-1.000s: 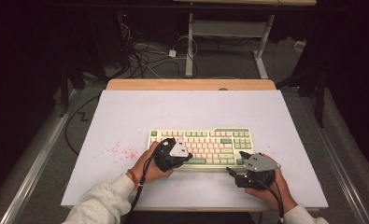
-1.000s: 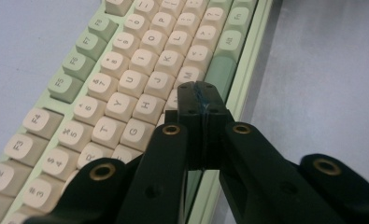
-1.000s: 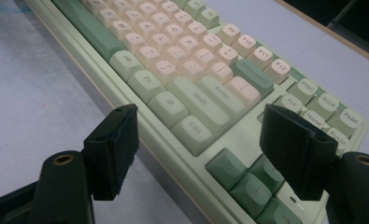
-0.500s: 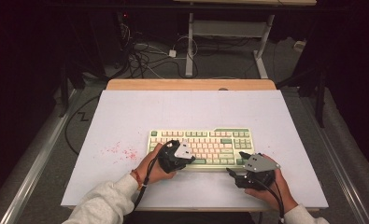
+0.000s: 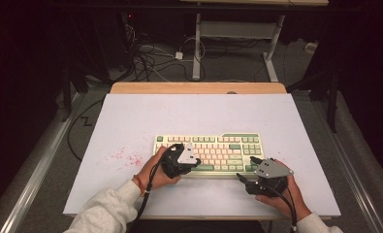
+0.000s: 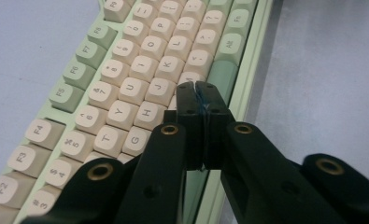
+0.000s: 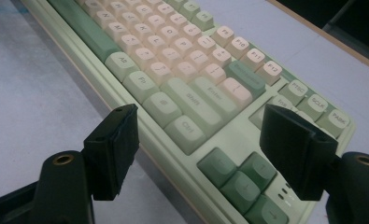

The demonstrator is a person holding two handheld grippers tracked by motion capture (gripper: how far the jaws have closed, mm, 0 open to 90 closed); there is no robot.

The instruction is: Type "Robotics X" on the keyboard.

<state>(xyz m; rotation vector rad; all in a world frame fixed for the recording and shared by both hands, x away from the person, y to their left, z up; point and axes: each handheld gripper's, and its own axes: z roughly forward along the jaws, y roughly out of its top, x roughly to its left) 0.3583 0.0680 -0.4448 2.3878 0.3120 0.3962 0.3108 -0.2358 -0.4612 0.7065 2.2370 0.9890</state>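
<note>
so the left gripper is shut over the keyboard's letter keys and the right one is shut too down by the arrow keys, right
Not quite. The left gripper is shut over the letter keys of the keyboard, but the right gripper is open: the right gripper view shows its jaws wide apart, by the arrow keys.

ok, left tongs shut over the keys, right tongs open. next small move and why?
Probably ease the left tongs straight down to press a key: their jaws are shut to a single tip poised over the keyboard near J, K and the space bar. The right tongs stand open at the arrow-key corner, touching nothing.
</note>
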